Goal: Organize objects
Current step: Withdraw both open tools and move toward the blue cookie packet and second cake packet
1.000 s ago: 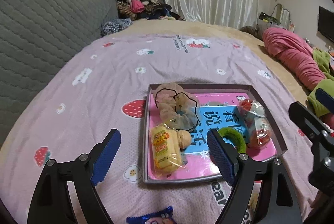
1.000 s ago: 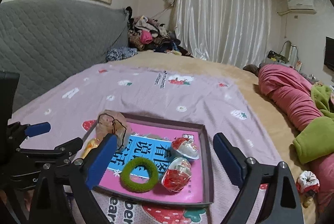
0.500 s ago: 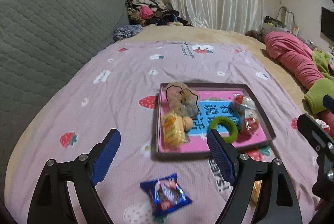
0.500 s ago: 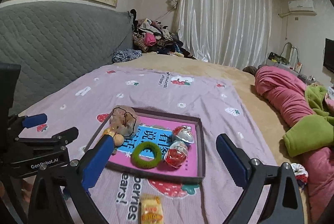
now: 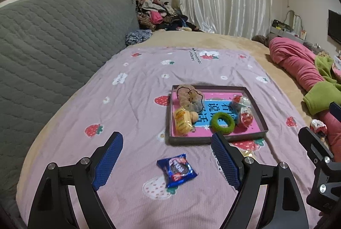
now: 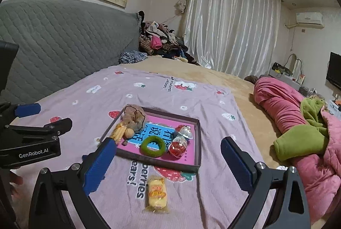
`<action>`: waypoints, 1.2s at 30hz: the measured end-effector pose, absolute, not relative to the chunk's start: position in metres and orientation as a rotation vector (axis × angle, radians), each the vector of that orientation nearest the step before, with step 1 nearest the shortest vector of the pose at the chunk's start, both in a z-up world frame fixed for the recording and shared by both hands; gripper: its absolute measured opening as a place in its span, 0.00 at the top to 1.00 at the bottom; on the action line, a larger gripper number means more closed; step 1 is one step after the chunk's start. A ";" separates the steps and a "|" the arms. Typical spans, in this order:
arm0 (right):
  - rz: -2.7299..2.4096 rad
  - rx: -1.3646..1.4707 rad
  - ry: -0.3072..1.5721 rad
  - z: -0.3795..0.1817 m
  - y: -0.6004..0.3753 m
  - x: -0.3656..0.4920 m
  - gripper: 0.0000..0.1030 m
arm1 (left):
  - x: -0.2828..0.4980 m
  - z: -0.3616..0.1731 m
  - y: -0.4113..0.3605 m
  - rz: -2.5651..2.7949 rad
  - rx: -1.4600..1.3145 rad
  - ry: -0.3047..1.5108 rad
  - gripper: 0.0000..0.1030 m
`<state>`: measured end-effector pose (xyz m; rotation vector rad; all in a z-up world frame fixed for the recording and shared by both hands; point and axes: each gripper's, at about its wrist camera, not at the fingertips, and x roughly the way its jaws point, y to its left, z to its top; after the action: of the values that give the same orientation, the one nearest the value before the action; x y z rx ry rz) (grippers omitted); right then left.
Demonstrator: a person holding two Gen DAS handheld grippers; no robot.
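The shallow dark-rimmed cardboard tray with a pink lining [image 5: 215, 139] on the strawberry-print lilac bedsheet [image 5: 132, 88] already holds hair scrunchies and wrapped snacks, so the tidying looks partly done. Two things remain outside it: a blue foil snack packet [image 5: 176, 169] between the wide-open, empty left gripper [image 5: 168, 157], and a yellow wrapped cake [image 6: 157, 190] lying near the wide, empty right gripper [image 6: 168, 161].

dim indoor light, fisheye-warped edges
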<state>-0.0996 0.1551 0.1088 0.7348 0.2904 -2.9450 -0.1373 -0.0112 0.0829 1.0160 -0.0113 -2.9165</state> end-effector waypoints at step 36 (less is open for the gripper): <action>-2.778 1.194 0.277 -0.017 0.163 -0.140 0.03 | -0.181 -0.057 0.002 -2.749 1.443 -0.043 0.16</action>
<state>-0.1397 0.1627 -0.0170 1.1943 0.2771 -2.7784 -0.1809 0.0017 -0.0569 1.4431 -0.0428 -2.7489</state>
